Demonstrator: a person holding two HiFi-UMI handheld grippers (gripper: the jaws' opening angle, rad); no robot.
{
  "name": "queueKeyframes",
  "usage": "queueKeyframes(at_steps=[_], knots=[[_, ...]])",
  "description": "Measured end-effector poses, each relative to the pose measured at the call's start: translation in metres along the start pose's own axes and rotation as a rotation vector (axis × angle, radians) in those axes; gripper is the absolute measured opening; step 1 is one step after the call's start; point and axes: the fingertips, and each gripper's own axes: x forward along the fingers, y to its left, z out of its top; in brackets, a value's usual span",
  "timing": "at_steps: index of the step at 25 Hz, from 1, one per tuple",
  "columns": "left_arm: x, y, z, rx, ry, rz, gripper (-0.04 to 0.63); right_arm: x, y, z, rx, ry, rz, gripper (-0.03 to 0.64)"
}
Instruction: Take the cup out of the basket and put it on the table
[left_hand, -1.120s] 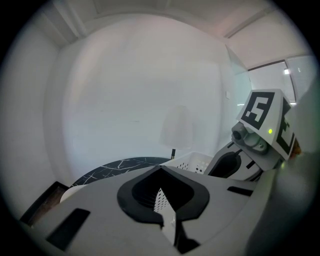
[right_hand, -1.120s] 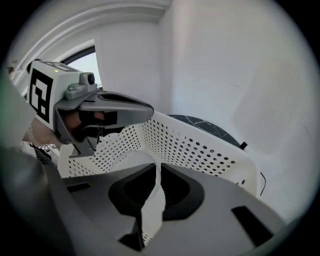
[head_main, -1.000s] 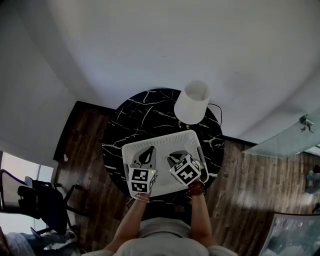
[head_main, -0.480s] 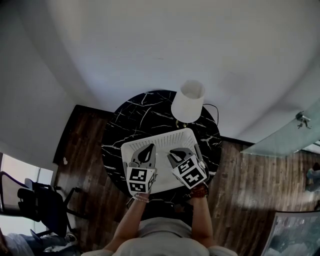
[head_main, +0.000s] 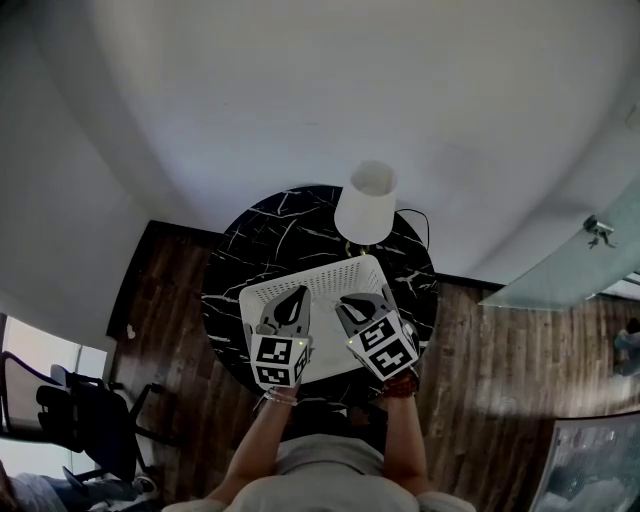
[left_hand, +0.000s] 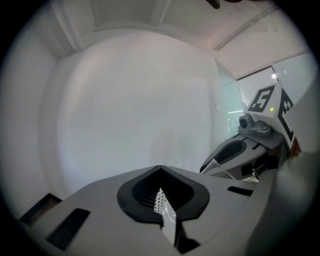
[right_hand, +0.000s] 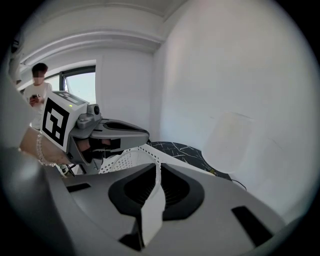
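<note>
The left gripper (head_main: 293, 304) is pressed shut on a thin strip of perforated white plastic, which its own view shows caught between the closed jaws. That strip is the basket's near side. The gripper sits at about 7 o'clock on the table (head_main: 250, 240), much where it was 1 second ago.

The basket (head_main: 325, 275) fills the 6 o'clock half of the round black marble top. It has hardly shifted in that second.

The right gripper (head_main: 352, 303) is also clamped on the basket's side, at about 5 o'clock, with a white strip running up between its closed jaws in its own view. This is the gripper that has changed. Its marker cube (head_main: 383, 347) has swung outward toward 4 o'clock and turned a little, while the jaws keep their pinch. The lamp (head_main: 363, 203) stands at 1 o'clock near the table's far edge, and the basket lies against it as it did before.

The cup shows in no view. From above, the 2 grippers cover much of the basket's inside, and both gripper views look over the rim at the room. It is probably still in the basket.

The change looks like a small re-angling of the right-hand hold on the basket, not a reach for the cup. With both grippers on the basket, the removal has not begun. 1 gripper will likely have to let go and dip inside.
</note>
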Motion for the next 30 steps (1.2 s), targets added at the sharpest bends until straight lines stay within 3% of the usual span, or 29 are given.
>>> queueKeyframes(at_steps=[15,30], knots=[[-0.017,-0.010,0.014,0.029,-0.037,0.007,-0.003,-0.019,0.010,0.012,0.008,-0.076,-0.014,0.035],[-0.027,-0.008,0.016,0.024,-0.047,0.023,-0.003,-0.021,0.016,0.014,-0.002,-0.080,-0.008,0.034]])
